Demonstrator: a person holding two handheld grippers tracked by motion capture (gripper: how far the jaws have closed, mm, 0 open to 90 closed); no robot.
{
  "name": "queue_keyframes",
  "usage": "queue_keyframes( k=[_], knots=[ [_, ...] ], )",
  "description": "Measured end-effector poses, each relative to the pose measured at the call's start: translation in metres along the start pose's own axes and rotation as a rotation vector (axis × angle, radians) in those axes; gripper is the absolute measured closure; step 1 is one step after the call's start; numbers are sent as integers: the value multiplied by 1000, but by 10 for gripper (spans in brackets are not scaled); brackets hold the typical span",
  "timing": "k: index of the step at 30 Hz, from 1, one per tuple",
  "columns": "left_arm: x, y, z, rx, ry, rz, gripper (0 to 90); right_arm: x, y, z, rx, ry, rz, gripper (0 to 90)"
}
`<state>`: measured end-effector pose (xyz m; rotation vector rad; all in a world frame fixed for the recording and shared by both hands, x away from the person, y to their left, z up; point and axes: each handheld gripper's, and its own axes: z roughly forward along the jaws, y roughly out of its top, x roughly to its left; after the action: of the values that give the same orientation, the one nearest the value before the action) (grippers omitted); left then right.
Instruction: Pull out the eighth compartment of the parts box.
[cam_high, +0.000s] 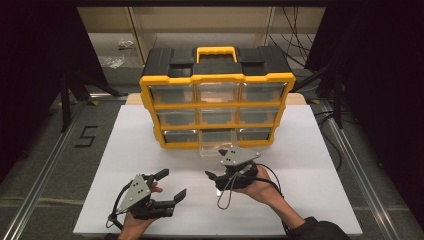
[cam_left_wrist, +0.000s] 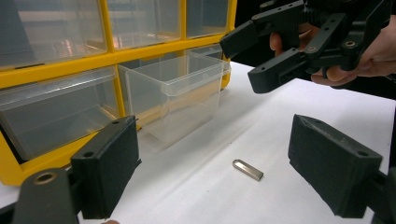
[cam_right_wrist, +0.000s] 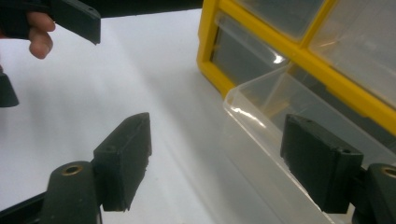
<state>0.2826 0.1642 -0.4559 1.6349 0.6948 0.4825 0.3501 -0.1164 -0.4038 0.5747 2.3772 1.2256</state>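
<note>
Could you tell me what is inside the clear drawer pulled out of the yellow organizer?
The clear drawer looks empty through its walls. A small metal piece lies outside it on the table.

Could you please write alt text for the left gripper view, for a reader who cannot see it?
The left gripper is open, its two black jaws framing a small silver metal piece lying on the white table. Behind, a clear drawer stands pulled out of the bottom row of a yellow organizer, and the right gripper, held in a hand, hovers open at upper right.

Yellow-and-black organizer (cam_high: 217, 75), clear drawers, white table (cam_high: 310, 165), silver bar (cam_left_wrist: 248, 170)
</note>
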Motion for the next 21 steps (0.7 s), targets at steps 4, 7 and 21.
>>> queue_keyframes(
  k=[4,7,21],
  knots=[
    [2,0,1,1,4,-5,159,3,-1,5,28,20,7,254],
    [1,0,2,2,5,-6,159,5,-4,9,56,36,5,251],
    [-2,1,-1,-4,-4,5,159,13,-13,21,200,63,8,249]
  ],
)
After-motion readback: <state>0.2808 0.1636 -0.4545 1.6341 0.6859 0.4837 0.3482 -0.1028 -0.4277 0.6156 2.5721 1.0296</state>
